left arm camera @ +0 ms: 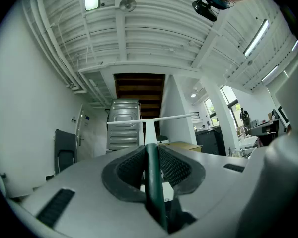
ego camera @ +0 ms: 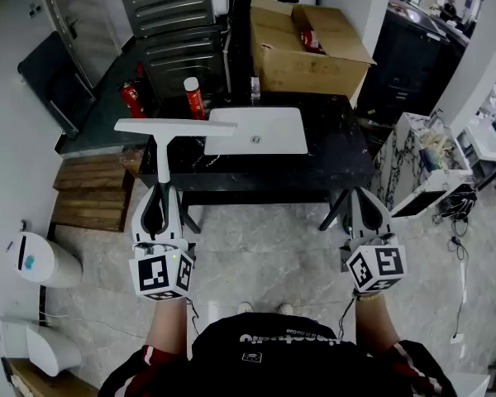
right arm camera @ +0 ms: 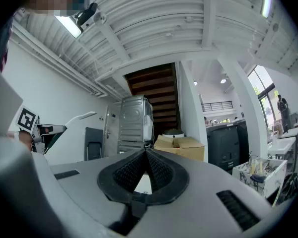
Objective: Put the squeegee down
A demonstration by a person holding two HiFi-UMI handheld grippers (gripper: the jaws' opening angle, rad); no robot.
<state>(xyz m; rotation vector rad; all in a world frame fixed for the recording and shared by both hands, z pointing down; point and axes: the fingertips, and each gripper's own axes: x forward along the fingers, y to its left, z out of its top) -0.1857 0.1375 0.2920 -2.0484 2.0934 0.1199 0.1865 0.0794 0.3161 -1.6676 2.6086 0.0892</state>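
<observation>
1. Nearest the person, the left gripper (ego camera: 159,193) has its jaws clamped on the dark green handle of the squeegee (ego camera: 172,126). In the left gripper view the handle runs straight up between the two pads (left arm camera: 176,167) of the left gripper (left arm camera: 151,152).
2. The right gripper (ego camera: 356,195) is held level with it, well apart to the right. Its jaws are pressed together at the tips with nothing between them, as the right gripper view shows (right arm camera: 146,153).
3. The squeegee's long axis points away from the person: a white shaft leads forward from the jaws to the blade. The blade lies crosswise, left to right, at the far end (left arm camera: 151,119). It is held in the air.
4. In the head view the blade crosses the left end of the black table (ego camera: 335,160), and its right tip overlaps the white basin (ego camera: 269,135) on the tabletop.
5. Beyond the blade a red spray can (ego camera: 194,98) stands at the table's back edge. A second red can (ego camera: 132,99) sits further left.
6. Left of the table lies a wooden pallet (ego camera: 87,193).
7. Furthest back are a cardboard box (ego camera: 306,52) and a ribbed grey metal unit (ego camera: 169,23).
</observation>
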